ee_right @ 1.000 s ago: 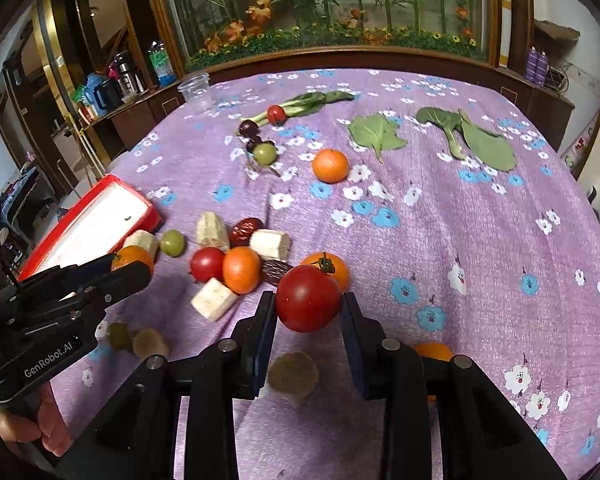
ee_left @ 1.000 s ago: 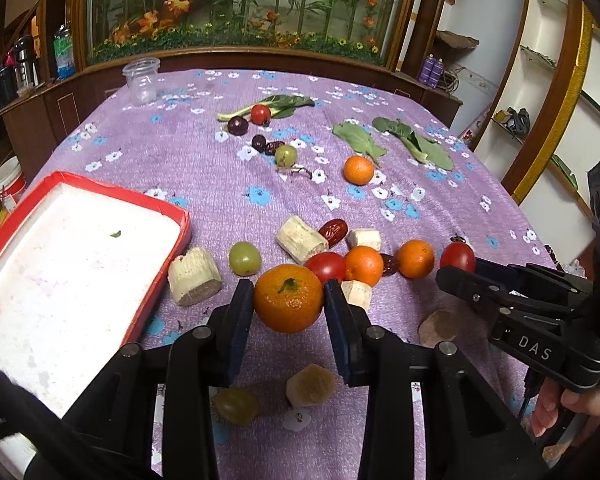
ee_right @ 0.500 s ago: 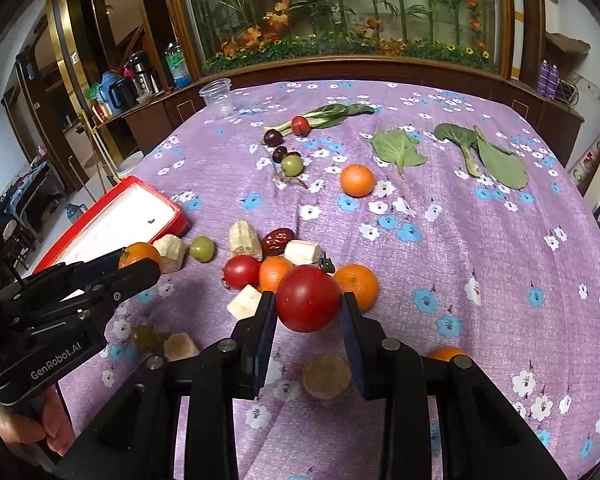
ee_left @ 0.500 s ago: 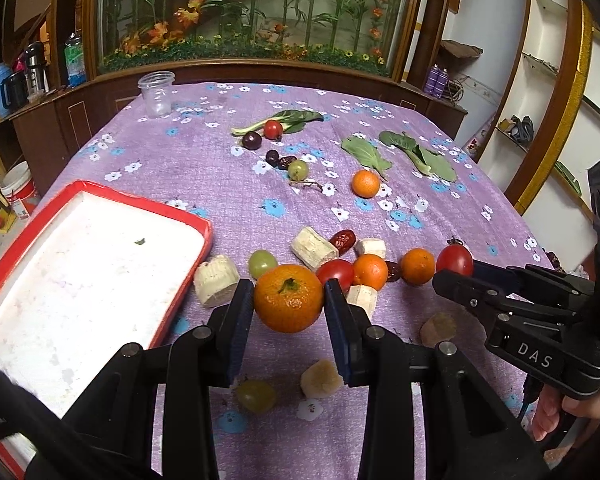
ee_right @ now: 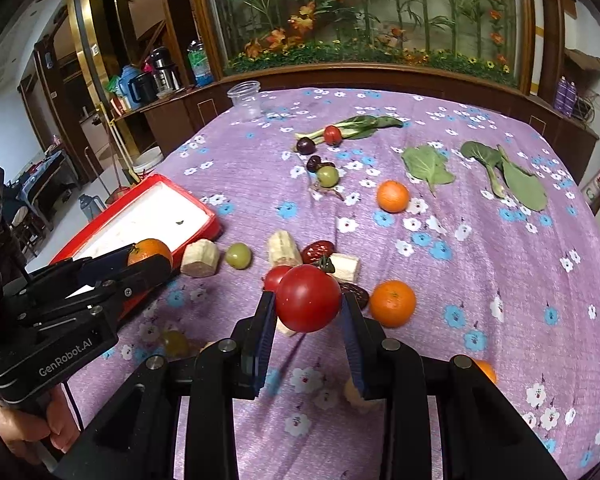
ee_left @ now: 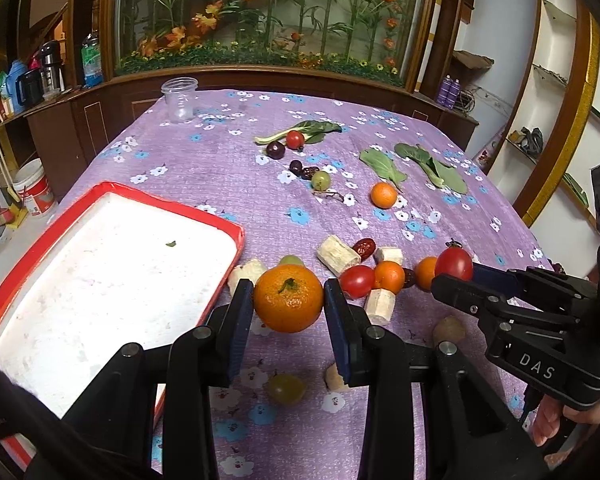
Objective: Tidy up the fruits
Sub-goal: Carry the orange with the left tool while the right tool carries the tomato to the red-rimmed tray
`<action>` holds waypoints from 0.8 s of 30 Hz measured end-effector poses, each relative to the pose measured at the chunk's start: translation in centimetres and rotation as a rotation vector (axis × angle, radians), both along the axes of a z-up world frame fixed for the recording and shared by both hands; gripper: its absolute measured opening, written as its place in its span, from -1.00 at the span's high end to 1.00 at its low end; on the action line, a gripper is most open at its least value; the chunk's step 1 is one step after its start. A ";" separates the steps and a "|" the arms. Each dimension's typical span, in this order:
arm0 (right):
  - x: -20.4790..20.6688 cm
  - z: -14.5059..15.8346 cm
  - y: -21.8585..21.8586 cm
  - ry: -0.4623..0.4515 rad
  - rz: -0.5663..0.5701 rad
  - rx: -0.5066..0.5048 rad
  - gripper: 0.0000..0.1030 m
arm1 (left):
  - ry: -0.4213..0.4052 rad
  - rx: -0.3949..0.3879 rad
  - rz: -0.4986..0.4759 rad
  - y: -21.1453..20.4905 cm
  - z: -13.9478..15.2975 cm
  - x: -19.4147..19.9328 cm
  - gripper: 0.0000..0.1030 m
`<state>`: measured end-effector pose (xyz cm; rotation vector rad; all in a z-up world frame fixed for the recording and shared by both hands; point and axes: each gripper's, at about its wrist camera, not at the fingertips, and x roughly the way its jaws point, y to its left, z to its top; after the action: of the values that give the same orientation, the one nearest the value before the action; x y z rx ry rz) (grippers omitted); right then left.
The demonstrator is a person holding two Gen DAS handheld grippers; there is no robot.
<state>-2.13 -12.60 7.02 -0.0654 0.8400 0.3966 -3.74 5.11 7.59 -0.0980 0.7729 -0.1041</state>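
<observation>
My left gripper (ee_left: 289, 300) is shut on an orange mandarin (ee_left: 289, 298) and holds it above the purple cloth, just right of the red tray (ee_left: 28, 256) with its white inside. My right gripper (ee_right: 308, 304) is shut on a red tomato (ee_right: 308, 298) held above the cloth; it shows in the left wrist view (ee_left: 454, 265) too. The left gripper with its mandarin (ee_right: 150, 252) shows at the tray's near corner in the right wrist view. Loose fruit lies on the cloth: oranges (ee_right: 393, 303), a red tomato (ee_left: 357, 281), green grapes (ee_right: 238, 255), dates.
Pale cut pieces (ee_left: 338, 251) lie among the fruit. Green leaves (ee_right: 428, 166) and a lone orange (ee_right: 393, 196) lie further back, with cherries (ee_right: 306, 145) and a clear plastic cup (ee_left: 179, 99). Wooden cabinets stand behind the table.
Both grippers have risen and drawn back from the fruit pile, each keeping its fruit. The left gripper has shifted toward the tray.
</observation>
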 end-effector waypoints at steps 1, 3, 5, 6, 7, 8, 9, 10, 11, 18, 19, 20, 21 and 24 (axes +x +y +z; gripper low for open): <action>0.0 0.1 0.2 -0.002 0.006 -0.001 0.36 | -0.001 0.001 0.003 0.1 0.0 -0.1 0.36; 0.0 0.2 0.5 -0.003 0.013 -0.002 0.36 | -0.003 0.000 0.008 0.3 0.1 -0.1 0.36; -0.1 0.3 1.0 -0.005 0.024 -0.002 0.36 | -0.006 0.000 0.014 0.6 0.2 -0.3 0.36; -0.1 0.3 1.1 -0.008 0.028 -0.002 0.36 | -0.007 0.000 0.017 0.7 0.2 -0.3 0.36; -0.1 0.4 1.4 -0.009 0.034 -0.001 0.36 | -0.007 -0.001 0.022 0.9 0.2 -0.4 0.36; 0.0 0.4 1.5 -0.008 0.038 0.000 0.37 | -0.008 0.000 0.026 1.0 0.3 -0.4 0.36; 0.1 0.4 1.7 -0.009 0.044 0.001 0.37 | -0.010 0.001 0.031 1.2 0.3 -0.5 0.36; 0.2 0.4 1.9 -0.009 0.048 -0.001 0.37 | -0.011 0.001 0.036 1.4 0.4 -0.6 0.35; 0.2 0.4 2.3 -0.010 0.055 -0.001 0.37 | -0.013 0.000 0.042 1.6 0.5 -0.7 0.36; 0.0 0.7 4.0 -0.012 0.094 -0.008 0.37 | -0.024 0.009 0.075 2.9 0.9 -1.2 0.35; -0.1 0.8 4.3 -0.014 0.101 -0.009 0.37 | -0.026 0.009 0.081 3.2 1.0 -1.3 0.35; -0.1 0.9 4.5 -0.016 0.106 -0.009 0.37 | -0.028 0.010 0.086 3.4 1.0 -1.4 0.35; -0.2 1.0 4.7 -0.019 0.113 -0.010 0.37 | -0.029 0.010 0.090 3.6 1.1 -1.5 0.35; -0.2 1.3 5.7 -0.026 0.137 -0.015 0.37 | -0.030 0.006 0.105 4.4 1.3 -1.8 0.35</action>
<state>-2.37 -6.94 8.32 -0.1426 0.8149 0.5173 -5.54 9.46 8.90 -0.1309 0.7370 -0.0040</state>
